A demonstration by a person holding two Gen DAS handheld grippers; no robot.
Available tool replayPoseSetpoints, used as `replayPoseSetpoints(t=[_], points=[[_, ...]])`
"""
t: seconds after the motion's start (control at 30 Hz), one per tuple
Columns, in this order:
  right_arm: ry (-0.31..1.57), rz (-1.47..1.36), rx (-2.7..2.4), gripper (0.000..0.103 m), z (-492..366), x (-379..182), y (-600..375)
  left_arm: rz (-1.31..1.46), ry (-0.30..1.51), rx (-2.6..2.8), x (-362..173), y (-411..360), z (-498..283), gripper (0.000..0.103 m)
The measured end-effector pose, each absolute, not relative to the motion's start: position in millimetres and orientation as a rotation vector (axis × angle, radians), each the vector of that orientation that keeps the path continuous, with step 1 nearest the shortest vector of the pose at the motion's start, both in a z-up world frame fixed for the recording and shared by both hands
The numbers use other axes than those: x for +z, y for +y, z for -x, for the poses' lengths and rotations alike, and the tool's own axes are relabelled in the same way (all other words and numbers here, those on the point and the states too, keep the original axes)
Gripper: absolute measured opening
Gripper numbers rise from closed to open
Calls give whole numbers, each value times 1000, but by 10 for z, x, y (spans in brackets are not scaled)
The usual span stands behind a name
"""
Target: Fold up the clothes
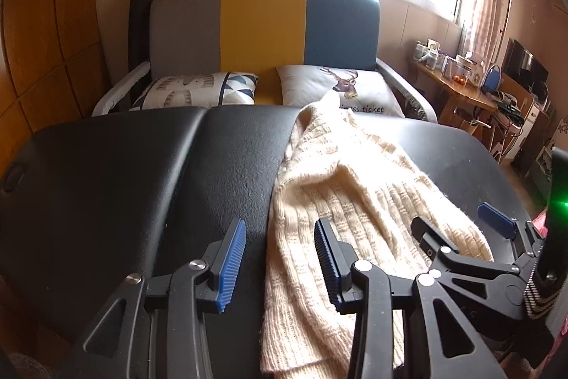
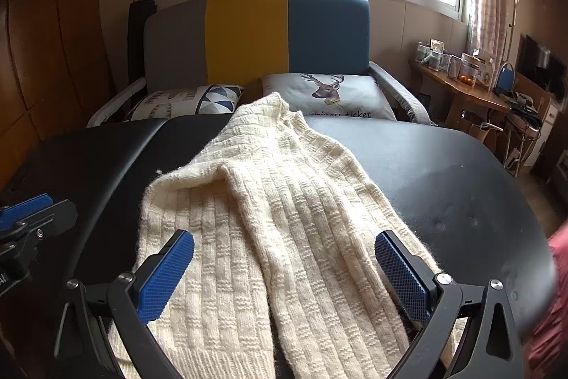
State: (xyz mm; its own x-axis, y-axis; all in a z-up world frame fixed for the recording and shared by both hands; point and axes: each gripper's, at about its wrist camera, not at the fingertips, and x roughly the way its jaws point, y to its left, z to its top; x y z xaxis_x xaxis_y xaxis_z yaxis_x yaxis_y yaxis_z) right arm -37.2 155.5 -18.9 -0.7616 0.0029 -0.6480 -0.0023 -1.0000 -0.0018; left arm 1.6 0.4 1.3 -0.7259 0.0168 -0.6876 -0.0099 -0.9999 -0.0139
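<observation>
Cream ribbed knit sweater (image 2: 284,219) lay lengthwise on the black padded table (image 1: 124,173), running from the near edge to the far edge, where its end was bunched up. Left gripper (image 1: 280,258) stood wide apart, blue pads empty, straddling the sweater's left edge near the table's near edge. Right gripper (image 2: 284,269) was likewise spread wide, holding nothing, above the sweater's near portion. Beyond the far edge stood a grey, yellow and teal sofa (image 2: 248,34) with a deer-print cushion (image 2: 326,95).
</observation>
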Motion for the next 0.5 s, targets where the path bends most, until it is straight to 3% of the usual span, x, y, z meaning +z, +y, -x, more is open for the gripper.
replayPoseSetpoints(t=[0.5], points=[[-42, 1092, 2926, 103, 305, -204, 1552, 1216, -207, 2764, -207, -254, -11, 45]])
